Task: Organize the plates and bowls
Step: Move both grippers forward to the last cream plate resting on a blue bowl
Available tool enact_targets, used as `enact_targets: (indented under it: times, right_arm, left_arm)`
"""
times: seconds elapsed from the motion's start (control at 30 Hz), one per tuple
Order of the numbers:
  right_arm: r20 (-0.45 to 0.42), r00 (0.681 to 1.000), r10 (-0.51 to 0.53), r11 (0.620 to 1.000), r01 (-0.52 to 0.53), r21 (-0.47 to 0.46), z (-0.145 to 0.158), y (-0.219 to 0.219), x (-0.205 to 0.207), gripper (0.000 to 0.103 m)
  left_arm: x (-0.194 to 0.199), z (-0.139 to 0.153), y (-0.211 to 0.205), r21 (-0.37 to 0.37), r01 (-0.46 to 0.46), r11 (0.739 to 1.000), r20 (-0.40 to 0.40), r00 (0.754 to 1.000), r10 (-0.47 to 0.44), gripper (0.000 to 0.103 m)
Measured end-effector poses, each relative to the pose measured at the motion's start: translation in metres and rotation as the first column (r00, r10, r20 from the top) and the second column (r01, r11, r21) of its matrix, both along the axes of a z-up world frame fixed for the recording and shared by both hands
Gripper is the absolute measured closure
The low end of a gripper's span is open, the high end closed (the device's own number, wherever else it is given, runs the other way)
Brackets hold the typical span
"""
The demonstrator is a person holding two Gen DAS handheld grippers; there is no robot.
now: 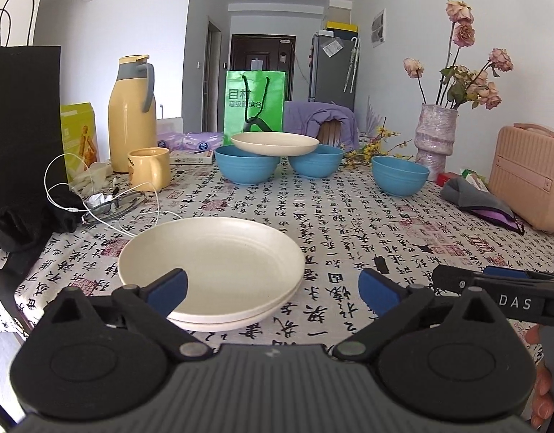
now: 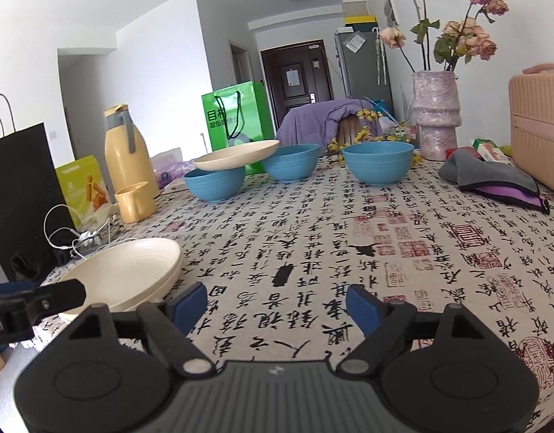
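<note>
**Last plate sits far across the table, both grippers empty**

At the far side of the table (image 1: 349,216), I see a cream plate (image 1: 275,143) bridging two blue bowls (image 1: 246,164), a third bowl (image 1: 400,175) to the right. Near me lies the plate stack (image 1: 208,256). My left gripper (image 1: 273,290) has its jaws wide apart, holding nothing; my right gripper (image 2: 277,306) likewise. The perched plate lies dead ahead of the left jaws and up-left of the right, so I judge the left better lined up.
</note>
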State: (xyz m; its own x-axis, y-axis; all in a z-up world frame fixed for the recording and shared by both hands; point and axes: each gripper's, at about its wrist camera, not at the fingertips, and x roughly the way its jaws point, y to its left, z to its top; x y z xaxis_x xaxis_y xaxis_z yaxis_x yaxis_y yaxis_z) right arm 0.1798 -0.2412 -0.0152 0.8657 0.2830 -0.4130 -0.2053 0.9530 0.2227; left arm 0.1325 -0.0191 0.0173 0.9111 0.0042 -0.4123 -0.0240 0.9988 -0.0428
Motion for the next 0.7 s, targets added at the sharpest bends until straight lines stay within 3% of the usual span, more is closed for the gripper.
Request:
enact_targets:
  times: [0.33, 0.7]
  right_arm:
    - [0.004, 1.0, 0.001, 1.0, -0.001, -0.004, 0.001, -0.004, 0.019, 0.019]
    - [0.012, 1.0, -0.004, 1.0, 0.004, -0.029, 0.013, -0.004, 0.075, 0.019]
  left_arm:
    - [0.025, 0.005, 0.003, 0.001, -0.009, 1.0, -0.008, 1.0, 0.009, 0.0]
    - [0.09, 0.017, 0.018, -0.024, -0.024, 0.999, -0.03, 0.999, 0.023, 0.0]
